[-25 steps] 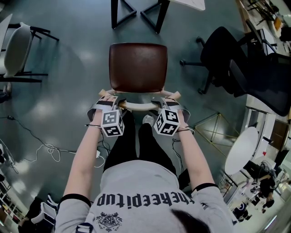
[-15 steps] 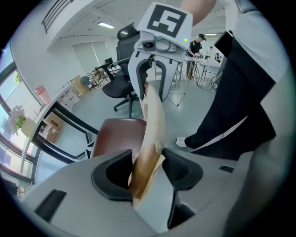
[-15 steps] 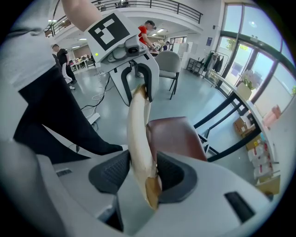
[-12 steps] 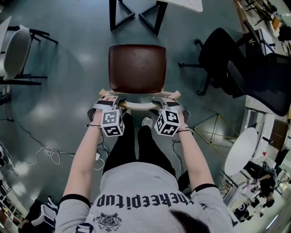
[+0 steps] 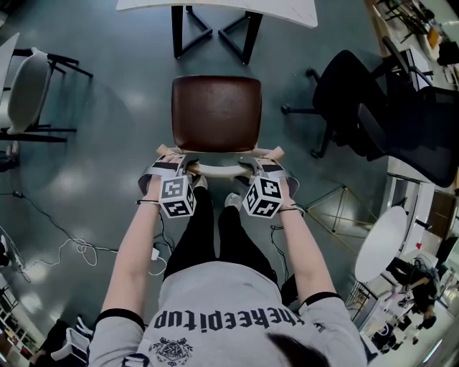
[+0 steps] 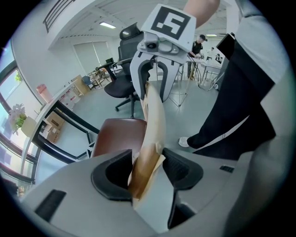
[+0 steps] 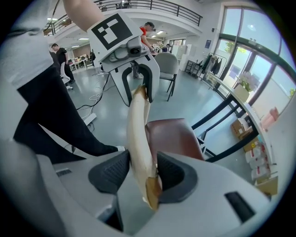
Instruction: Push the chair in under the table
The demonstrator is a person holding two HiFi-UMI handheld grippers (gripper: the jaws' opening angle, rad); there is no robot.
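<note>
Chair [image 5: 216, 113] faces the table [image 5: 215, 8], office chair [image 5: 358, 93] alongside.

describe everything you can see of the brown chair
The chair has a squarish, glossy dark-brown seat and a curved pale wooden backrest with darker cut ends. It stands upright on the grey floor, seat facing the white table, not yet under it. The left tool and right tool each clamp the backrest near its ends.
</note>
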